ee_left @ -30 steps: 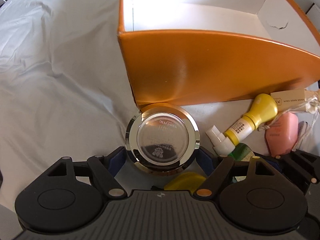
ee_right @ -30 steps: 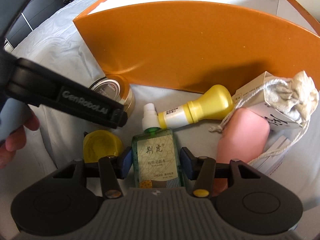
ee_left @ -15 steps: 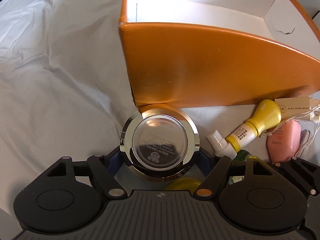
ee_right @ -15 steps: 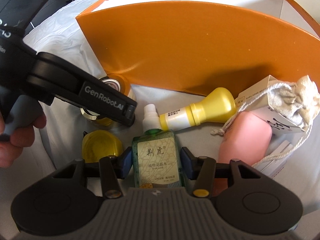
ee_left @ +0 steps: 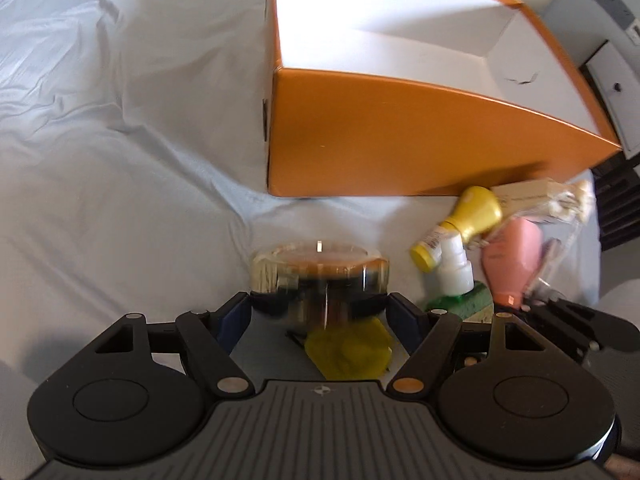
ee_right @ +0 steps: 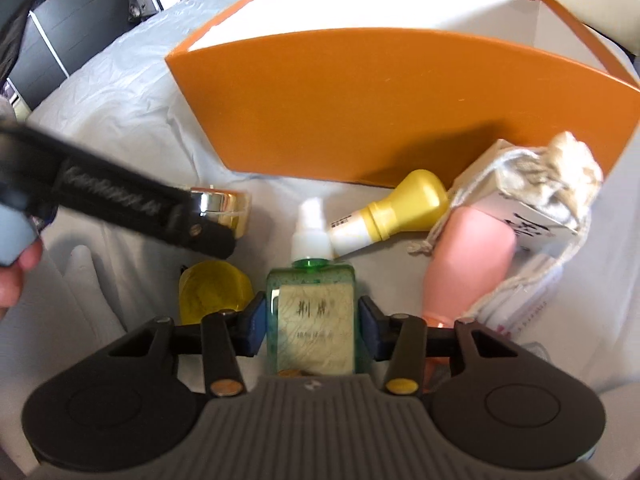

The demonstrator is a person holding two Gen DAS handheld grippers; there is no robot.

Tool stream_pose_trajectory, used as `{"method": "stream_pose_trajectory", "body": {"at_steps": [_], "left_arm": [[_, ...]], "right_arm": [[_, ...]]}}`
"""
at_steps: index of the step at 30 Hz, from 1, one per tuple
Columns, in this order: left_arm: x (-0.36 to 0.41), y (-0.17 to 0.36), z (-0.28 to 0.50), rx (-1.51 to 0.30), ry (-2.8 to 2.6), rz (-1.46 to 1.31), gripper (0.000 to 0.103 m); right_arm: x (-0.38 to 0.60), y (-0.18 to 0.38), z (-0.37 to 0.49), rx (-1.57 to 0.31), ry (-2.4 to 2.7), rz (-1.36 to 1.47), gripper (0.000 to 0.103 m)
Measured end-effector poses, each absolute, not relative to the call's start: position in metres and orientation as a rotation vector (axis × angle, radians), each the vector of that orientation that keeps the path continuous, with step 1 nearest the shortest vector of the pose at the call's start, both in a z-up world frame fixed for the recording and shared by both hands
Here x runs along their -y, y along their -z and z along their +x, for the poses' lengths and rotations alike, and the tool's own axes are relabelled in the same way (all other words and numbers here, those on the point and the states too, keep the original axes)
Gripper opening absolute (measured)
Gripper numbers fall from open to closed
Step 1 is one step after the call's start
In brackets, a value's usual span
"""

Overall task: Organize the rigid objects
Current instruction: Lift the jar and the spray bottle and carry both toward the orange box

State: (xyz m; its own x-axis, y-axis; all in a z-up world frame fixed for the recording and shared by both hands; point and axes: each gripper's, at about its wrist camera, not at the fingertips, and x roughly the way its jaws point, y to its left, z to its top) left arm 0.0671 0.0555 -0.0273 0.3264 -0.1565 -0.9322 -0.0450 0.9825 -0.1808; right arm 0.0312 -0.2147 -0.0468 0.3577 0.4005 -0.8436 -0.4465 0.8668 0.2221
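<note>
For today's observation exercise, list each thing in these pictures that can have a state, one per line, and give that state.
Orange box: open on top, no objects visible inside.
Gold-rimmed jar: clamped in the left gripper, lifted and tilted.
Green spray bottle: lying flat between the right gripper's closing jaws.
Yellow bottle: lying on its side.
Pink bottle: lying down.

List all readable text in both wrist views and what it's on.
"荆虎": label of the green spray bottle; smaller line beneath it is blurred.
White lettering on the left gripper's arm: blurred, unreadable.
Barcode label on the yellow bottle: too small.
Black print on the white carton: unreadable.
</note>
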Motion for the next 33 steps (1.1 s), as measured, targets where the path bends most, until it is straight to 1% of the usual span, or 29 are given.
{"method": "stream_pose_trajectory", "body": {"at_steps": [3, 4, 5, 6, 7, 9, 10, 11, 13, 14, 15, 17, 21, 23, 27, 30, 33], "left_arm": [[-0.056, 0.017, 0.053, -1.198, 0.096, -0.188, 0.083], [-0.057, 0.016, 0.051, -1.201, 0.127, -0.195, 0.033], [-0.053, 0.016, 0.051, -1.218, 0.137, -0.194, 0.006], [-0.053, 0.015, 0.049, -1.209, 0.125, -0.180, 0.010], [-0.052, 0.014, 0.048, -1.197, 0.110, -0.145, 0.019], [-0.049, 0.015, 0.050, -1.193, 0.078, -0.103, 0.024], [-0.050, 0.015, 0.050, -1.195, 0.086, -0.113, 0.038], [-0.051, 0.013, 0.049, -1.185, 0.102, -0.117, 0.056], [-0.053, 0.011, 0.050, -1.161, 0.096, -0.109, 0.072], [-0.052, 0.012, 0.051, -1.152, 0.090, -0.102, 0.076], [-0.052, 0.011, 0.054, -1.152, 0.087, -0.097, 0.078], [-0.051, 0.013, 0.061, -1.163, 0.070, -0.075, 0.085], [-0.049, 0.018, 0.076, -1.179, 0.042, -0.040, 0.089], [-0.046, 0.024, 0.083, -1.186, 0.035, -0.017, 0.093], [-0.039, 0.035, 0.091, -1.202, 0.021, 0.044, 0.094], [-0.040, 0.043, 0.099, -1.235, 0.020, 0.027, 0.095], [-0.044, 0.048, 0.104, -1.249, 0.020, -0.008, 0.098]], "right_arm": [[0.224, 0.040, 0.025, -1.058, -0.543, -0.022, 0.046], [0.227, 0.038, 0.023, -1.051, -0.538, -0.018, 0.046], [0.228, 0.035, 0.022, -1.047, -0.532, -0.012, 0.046], [0.230, 0.033, 0.023, -1.046, -0.527, 0.000, 0.046], [0.232, 0.031, 0.023, -1.045, -0.524, 0.013, 0.046], [0.234, 0.029, 0.025, -1.045, -0.521, 0.027, 0.046], [0.235, 0.029, 0.027, -1.046, -0.517, 0.026, 0.046], [0.234, 0.029, 0.027, -1.048, -0.515, 0.026, 0.046], [0.234, 0.029, 0.026, -1.053, -0.522, 0.039, 0.046], [0.233, 0.028, 0.027, -1.054, -0.526, 0.047, 0.046], [0.234, 0.025, 0.029, -1.052, -0.531, 0.052, 0.046], [0.230, 0.023, 0.035, -1.043, -0.526, 0.056, 0.046], [0.226, 0.019, 0.049, -1.013, -0.513, 0.076, 0.046], [0.226, 0.021, 0.057, -1.002, -0.484, 0.081, 0.046], [0.232, 0.030, 0.066, -1.014, -0.451, 0.104, 0.046], [0.236, 0.036, 0.073, -1.048, -0.452, 0.153, 0.046], [0.239, 0.040, 0.075, -1.060, -0.460, 0.181, 0.047]]}}
